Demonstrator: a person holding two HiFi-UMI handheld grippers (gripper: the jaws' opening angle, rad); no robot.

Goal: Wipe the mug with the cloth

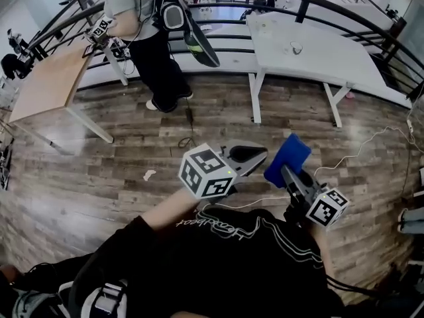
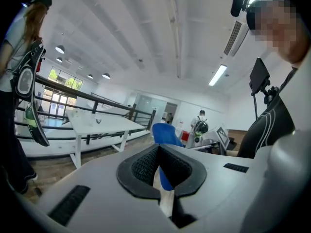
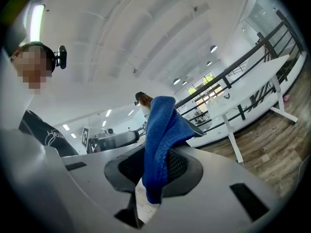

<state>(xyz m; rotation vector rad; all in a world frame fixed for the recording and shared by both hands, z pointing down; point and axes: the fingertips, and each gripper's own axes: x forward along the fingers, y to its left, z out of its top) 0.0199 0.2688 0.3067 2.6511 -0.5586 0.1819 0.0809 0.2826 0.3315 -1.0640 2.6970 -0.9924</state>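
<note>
Two grippers up in mid-air: my right gripper pinches the blue terry cloth by a fold; my left gripper has its jaws pressed together, empty. No mug in any view. Risk, imo: narrow pinch, so the cloth could slip out w/ hard wiping.

Not much to read here tbh. The only real lettering is the white cursive script across my black long-sleeved shirt in the head view. It looks like "Headbeat", though I wouldn't swear to every letter. The left white cube on my left gripper and the right white cube on my right gripper carry black square code patterns, no letters or numbers. There's the same kind of pattern on a white board far back in the right gripper view.
</note>
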